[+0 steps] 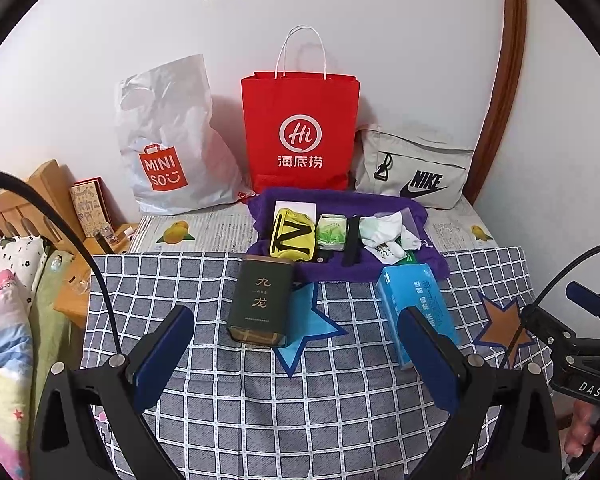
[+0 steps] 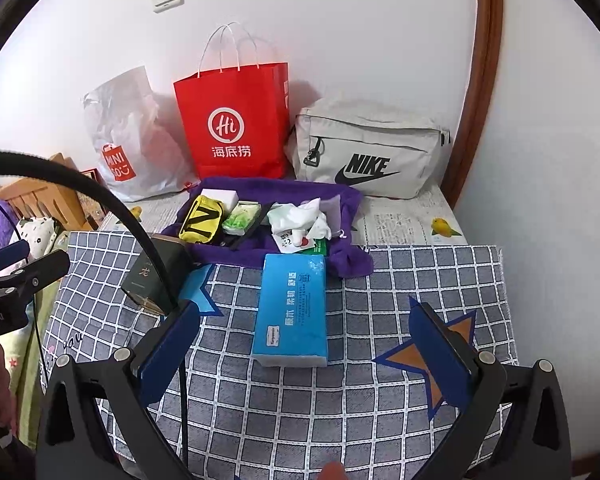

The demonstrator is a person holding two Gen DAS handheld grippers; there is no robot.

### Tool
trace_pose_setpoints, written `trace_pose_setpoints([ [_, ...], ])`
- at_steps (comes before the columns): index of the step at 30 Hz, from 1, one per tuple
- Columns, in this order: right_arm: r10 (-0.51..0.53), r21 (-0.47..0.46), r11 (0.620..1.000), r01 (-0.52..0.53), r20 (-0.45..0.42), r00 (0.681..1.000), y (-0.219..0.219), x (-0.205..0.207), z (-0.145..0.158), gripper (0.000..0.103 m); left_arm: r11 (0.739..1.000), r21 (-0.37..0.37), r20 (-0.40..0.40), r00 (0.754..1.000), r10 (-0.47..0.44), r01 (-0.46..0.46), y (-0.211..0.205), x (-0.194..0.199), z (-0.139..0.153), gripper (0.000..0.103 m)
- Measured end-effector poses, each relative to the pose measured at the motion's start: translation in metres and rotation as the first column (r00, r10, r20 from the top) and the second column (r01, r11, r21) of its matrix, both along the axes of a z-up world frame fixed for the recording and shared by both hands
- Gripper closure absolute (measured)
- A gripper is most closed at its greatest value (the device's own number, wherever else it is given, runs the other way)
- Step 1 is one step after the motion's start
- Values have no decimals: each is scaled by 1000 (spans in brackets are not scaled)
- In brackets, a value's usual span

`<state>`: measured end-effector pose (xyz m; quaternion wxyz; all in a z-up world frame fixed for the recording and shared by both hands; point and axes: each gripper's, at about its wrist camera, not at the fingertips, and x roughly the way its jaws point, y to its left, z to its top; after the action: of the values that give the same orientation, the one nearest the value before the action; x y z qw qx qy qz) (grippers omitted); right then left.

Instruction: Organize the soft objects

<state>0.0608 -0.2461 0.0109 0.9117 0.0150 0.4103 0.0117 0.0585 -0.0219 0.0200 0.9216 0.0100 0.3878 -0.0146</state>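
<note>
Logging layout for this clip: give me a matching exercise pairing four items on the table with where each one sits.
Things:
1. blue tissue pack
2. dark tea tin
3. yellow pouch
4. grey Nike bag

Places:
A. against the wall, right of the red paper bag
B. on the purple cloth, left of the green packet
C. on the checked cloth, over the blue star
D. on the checked cloth, ahead of the open right gripper

Pairs: 1-D, 2-C, 3-B, 4-A
</note>
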Motion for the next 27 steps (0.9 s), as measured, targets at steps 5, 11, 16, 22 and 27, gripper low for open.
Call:
trace_pose_setpoints([
  [5, -6, 0, 1000, 6, 2, 1000, 0, -2, 2, 0, 1000, 9, -13, 1000, 0, 0, -1, 1, -3, 0],
  [11, -12, 5, 1000, 12, 2, 1000, -3, -2, 3, 0, 1000, 21, -18, 1000, -3, 4, -2, 2, -3, 0],
  [16, -8, -7, 1000, 8, 4, 1000, -3, -4, 5, 0, 1000, 19, -26, 1000, -8, 9, -3, 4, -4, 0],
  [22, -13, 11, 1000, 13, 6, 1000, -5, -4, 7, 0, 999, 31, -22, 1000, -12, 13, -6, 3, -1, 0],
  [27, -5, 15, 1000, 5, 12, 1000, -4, -4, 8, 0, 999, 38, -29, 999, -17, 18, -8, 4, -1, 0],
])
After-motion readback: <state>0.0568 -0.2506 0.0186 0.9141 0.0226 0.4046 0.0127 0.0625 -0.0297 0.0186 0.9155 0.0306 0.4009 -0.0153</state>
